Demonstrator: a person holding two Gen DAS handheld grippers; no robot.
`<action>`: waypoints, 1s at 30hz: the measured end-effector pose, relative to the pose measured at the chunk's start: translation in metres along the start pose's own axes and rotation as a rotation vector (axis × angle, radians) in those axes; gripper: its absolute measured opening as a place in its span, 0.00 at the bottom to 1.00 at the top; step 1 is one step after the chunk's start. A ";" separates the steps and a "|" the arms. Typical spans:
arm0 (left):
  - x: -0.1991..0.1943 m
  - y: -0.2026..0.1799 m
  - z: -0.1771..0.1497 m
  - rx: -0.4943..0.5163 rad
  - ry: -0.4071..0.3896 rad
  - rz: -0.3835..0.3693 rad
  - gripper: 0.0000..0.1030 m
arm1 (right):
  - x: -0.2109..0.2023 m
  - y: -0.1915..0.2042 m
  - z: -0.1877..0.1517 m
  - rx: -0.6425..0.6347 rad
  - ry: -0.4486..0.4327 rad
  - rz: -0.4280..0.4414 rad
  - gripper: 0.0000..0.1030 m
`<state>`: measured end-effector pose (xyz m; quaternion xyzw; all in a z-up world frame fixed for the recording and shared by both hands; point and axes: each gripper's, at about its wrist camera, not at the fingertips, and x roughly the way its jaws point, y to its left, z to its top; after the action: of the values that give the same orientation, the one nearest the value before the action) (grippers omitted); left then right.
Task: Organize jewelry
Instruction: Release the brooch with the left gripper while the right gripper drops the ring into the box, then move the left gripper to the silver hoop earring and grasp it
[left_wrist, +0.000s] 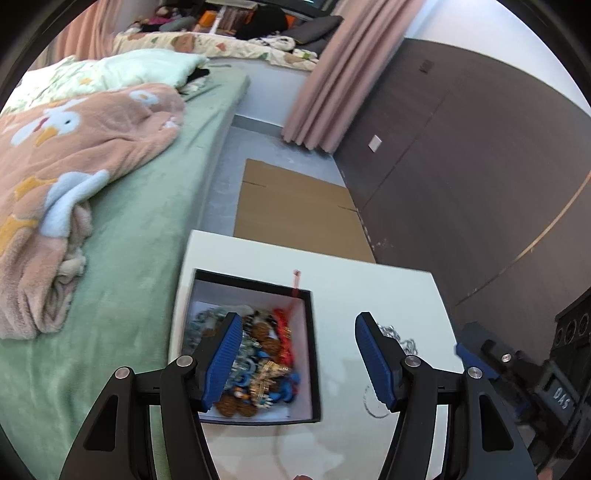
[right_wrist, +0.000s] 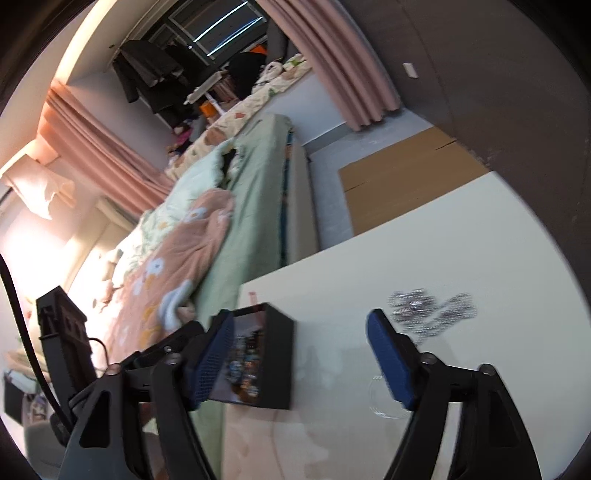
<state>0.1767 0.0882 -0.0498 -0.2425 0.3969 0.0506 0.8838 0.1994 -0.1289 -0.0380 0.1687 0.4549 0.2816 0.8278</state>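
A black box (left_wrist: 310, 354) with a white inside sits on the white table (left_wrist: 369, 280) and holds a heap of colourful jewelry (left_wrist: 262, 362). My left gripper (left_wrist: 299, 360) is open and empty, hovering over the box's right part. A silver chain (left_wrist: 406, 341) lies on the table behind its right finger, and a thin clear ring (left_wrist: 371, 404) lies nearer. In the right wrist view the box (right_wrist: 275, 354) is at lower left, the silver chain (right_wrist: 430, 310) lies at right, and the clear ring (right_wrist: 384, 402) is near. My right gripper (right_wrist: 301, 356) is open and empty above the table.
A bed with a green sheet (left_wrist: 129, 229) and a pink duck blanket (left_wrist: 66, 147) borders the table's left side. Flat cardboard (left_wrist: 295, 210) lies on the floor beyond the table. A dark wardrobe wall (left_wrist: 461, 166) is at right. The right gripper's body (left_wrist: 495, 365) shows past the table's right edge.
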 end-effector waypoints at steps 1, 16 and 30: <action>0.003 -0.005 -0.002 0.013 0.007 -0.001 0.63 | -0.005 -0.006 0.001 -0.002 -0.010 -0.015 0.83; 0.024 -0.055 -0.034 0.132 0.032 -0.035 0.63 | -0.050 -0.072 0.015 0.041 -0.031 -0.098 0.83; 0.056 -0.102 -0.076 0.354 0.145 -0.039 0.63 | -0.064 -0.121 0.018 0.116 0.003 -0.170 0.83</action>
<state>0.1916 -0.0424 -0.0940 -0.0939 0.4576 -0.0546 0.8825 0.2253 -0.2644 -0.0512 0.1767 0.4844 0.1836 0.8369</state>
